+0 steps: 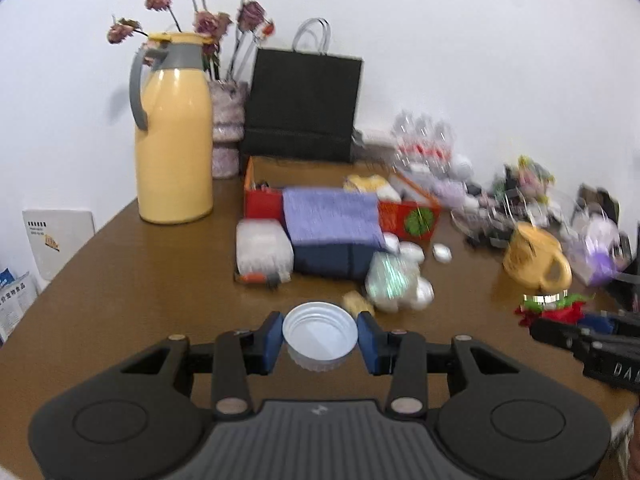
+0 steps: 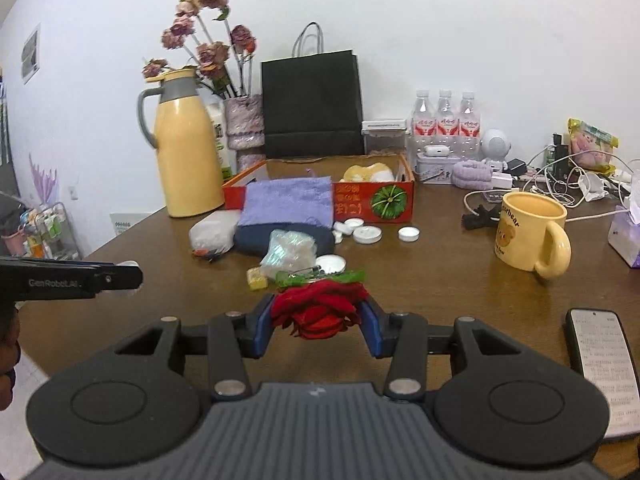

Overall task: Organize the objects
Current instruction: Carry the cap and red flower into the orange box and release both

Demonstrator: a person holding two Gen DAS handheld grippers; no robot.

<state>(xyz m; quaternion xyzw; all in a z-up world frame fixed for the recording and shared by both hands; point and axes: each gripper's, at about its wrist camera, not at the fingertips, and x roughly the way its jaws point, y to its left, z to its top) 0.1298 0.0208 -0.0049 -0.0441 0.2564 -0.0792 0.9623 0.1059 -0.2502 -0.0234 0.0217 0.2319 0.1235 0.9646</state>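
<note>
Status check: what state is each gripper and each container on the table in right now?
left gripper: shut on white lid, lid's hollow side up
right gripper: shut on red fabric rose
yellow mug: upright, looks empty
red box: open-topped, items inside
yellow thermos: upright, lid on

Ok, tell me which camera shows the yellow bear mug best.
The right wrist view: the yellow ceramic bear mug stands sharp and upright on the brown wooden table, bear print and handle clear. The left wrist view shows the same mug blurred and tilted by the fisheye at its right edge.
</note>
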